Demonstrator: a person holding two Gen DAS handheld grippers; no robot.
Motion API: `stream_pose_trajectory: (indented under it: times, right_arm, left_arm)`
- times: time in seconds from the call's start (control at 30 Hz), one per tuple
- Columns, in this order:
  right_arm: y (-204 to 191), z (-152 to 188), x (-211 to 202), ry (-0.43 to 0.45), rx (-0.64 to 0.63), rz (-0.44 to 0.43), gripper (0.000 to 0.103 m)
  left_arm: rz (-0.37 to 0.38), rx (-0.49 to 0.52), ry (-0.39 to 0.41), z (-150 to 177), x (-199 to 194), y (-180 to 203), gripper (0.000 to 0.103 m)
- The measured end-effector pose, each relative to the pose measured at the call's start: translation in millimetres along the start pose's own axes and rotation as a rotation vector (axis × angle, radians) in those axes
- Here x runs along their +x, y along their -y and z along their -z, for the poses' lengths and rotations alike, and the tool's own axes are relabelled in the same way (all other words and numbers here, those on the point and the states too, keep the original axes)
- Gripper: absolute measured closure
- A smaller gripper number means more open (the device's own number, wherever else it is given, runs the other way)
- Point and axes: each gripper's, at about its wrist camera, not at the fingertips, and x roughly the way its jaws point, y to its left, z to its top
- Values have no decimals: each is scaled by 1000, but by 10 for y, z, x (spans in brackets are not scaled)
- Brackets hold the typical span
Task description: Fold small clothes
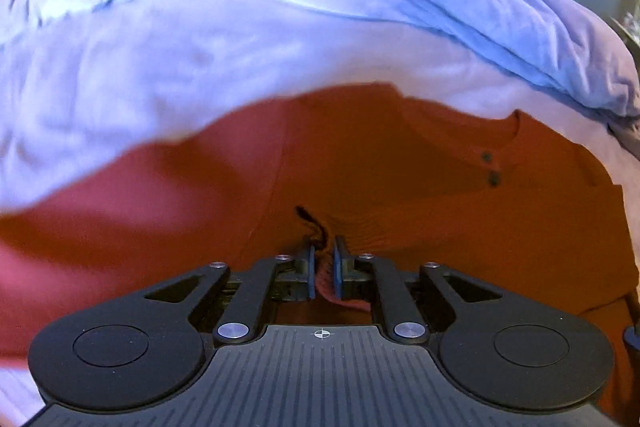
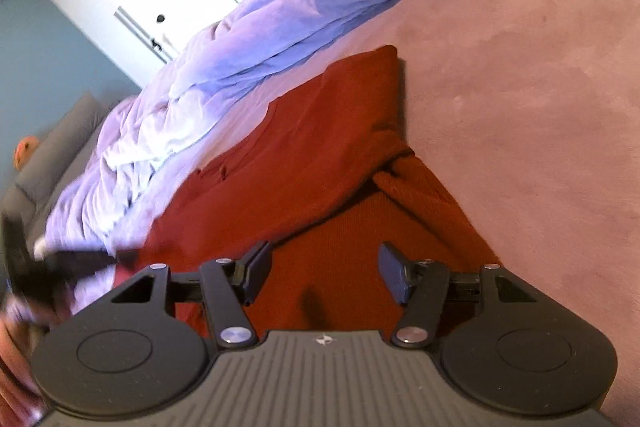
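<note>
- Nearest to the camera, the left gripper [image 1: 323, 267] had its two blue pads almost together, with a pinch of red cloth bunched between them.
- The cloth belonged to a small red shirt [image 1: 400, 187], which lay spread on the pink blanket [image 2: 540, 87] of a bed.
- Two dark buttons [image 1: 490, 167] marked the neck opening, which sat at the far right side in the left view.
- The right gripper [image 2: 322, 275] hovered low over the same shirt with its jaws standing wide apart and nothing between them.
- In the right view one part of the shirt, maybe a sleeve, was folded over the body and made a thick ridge [image 2: 400, 179] just ahead of the open fingers.
- A crumpled lilac duvet [image 2: 240, 67] was heaped along the far side of the bed, just beside the far edge of the shirt.
- I judged the shirt to be light, soft and limp: it seemed to be ribbed knit, so it would probably sag and stretch when lifted, and it would not slip much from the pads.
- A good hold for the right gripper seemed to be an edge or seam near that ridge, where the cloth was doubled and firmer.
- The blanket looked plush, so the shirt might drag on it rather than slide.
</note>
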Motion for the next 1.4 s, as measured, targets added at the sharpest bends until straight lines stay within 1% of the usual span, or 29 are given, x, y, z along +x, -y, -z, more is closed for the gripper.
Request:
stream_pose_trajectory:
  times: [0.03, 0.07, 0.17, 0.2, 0.23, 0.3, 0.4, 0.47, 0.5, 0.53, 0.57, 0.6, 0.67, 0.73, 0.77, 0.8, 0.87, 0.93, 1.0, 1.07, 1.1, 1.13, 1.2, 1.27, 1.33, 1.37, 1.4]
  right_arm:
    - [7, -30, 39, -1, 17, -1, 44]
    - [10, -57, 69, 0, 32, 0, 44]
    - [10, -138, 166, 8, 60, 1, 44]
    - [16, -171, 202, 14, 75, 2, 44]
    - [15, -191, 225, 21, 89, 3, 44]
    - [29, -254, 288, 28, 123, 7, 44]
    - [2, -311, 345, 39, 129, 18, 44]
    - [-18, -333, 361, 45, 115, 33, 47]
    - [-28, -337, 376, 44, 102, 46, 48]
    - [-38, -341, 390, 40, 91, 58, 53]
    - [-43, -344, 405, 36, 79, 72, 58]
    - [-44, -343, 419, 33, 67, 84, 62]
    - [-59, -334, 457, 28, 35, 123, 73]
    - [-66, -316, 520, 23, 6, 139, 77]
    - [-71, -299, 525, 23, -9, 144, 77]
    - [-92, -288, 533, 21, -33, 152, 77]
    - [-142, -287, 498, 6, -61, 167, 77]
    - [-208, -297, 419, -14, -91, 181, 76]
    - [-299, -298, 307, -13, -141, 187, 76]
    - [-393, -322, 203, 8, -189, 168, 76]
    - [-439, -336, 169, 19, -212, 162, 76]
    - [-492, -357, 153, 32, -236, 160, 76]
    - [-577, -402, 213, 40, -279, 167, 76]
    - [-639, -423, 374, 20, -321, 198, 76]
    - [-664, -406, 598, -25, -386, 253, 76]
    - [-663, -379, 718, -48, -434, 302, 82]
    - [-656, -349, 826, -66, -478, 334, 85]
  left_arm:
    - [8, -17, 10, 15, -9, -51, 79]
    - [15, -39, 14, 14, 0, -82, 76]
    - [59, -70, 0, -25, 50, -88, 73]
    - [63, -64, -3, -5, 77, -77, 75]
    - [65, -54, -4, -16, 82, -71, 87]
    - [65, -39, 6, -50, 55, -32, 88]
    - [72, -9, 69, -116, -52, 23, 90]
    - [77, 0, 109, -186, -154, 35, 90]
    - [80, 4, 130, -222, -201, 32, 90]
    - [78, 9, 148, -252, -243, 34, 90]
    - [60, 21, 166, -284, -269, 39, 91]
    - [37, 33, 176, -307, -270, 46, 91]
    - [-26, 69, 173, -335, -195, 57, 94]
    - [-77, 95, 119, -310, -53, 76, 93]
    - [-86, 113, 81, -273, 18, 97, 93]
    - [-89, 126, 70, -221, 33, 108, 93]
    - [-91, 134, 88, -142, -4, 102, 86]
    - [-97, 110, 104, -98, -63, 25, 79]
    - [-92, 50, 123, -95, -151, -114, 79]
    - [-83, -10, 133, -103, -254, -213, 79]
    - [-59, -29, 137, -100, -302, -239, 78]
    - [-38, -40, 132, -96, -324, -248, 73]
    - [12, -59, 108, -63, -336, -243, 71]
    - [39, -65, 76, -4, -299, -217, 71]
    - [56, -46, 50, 71, -254, -184, 65]
    - [51, -36, 44, 104, -233, -165, 64]
    - [49, -34, 39, 134, -214, -143, 63]
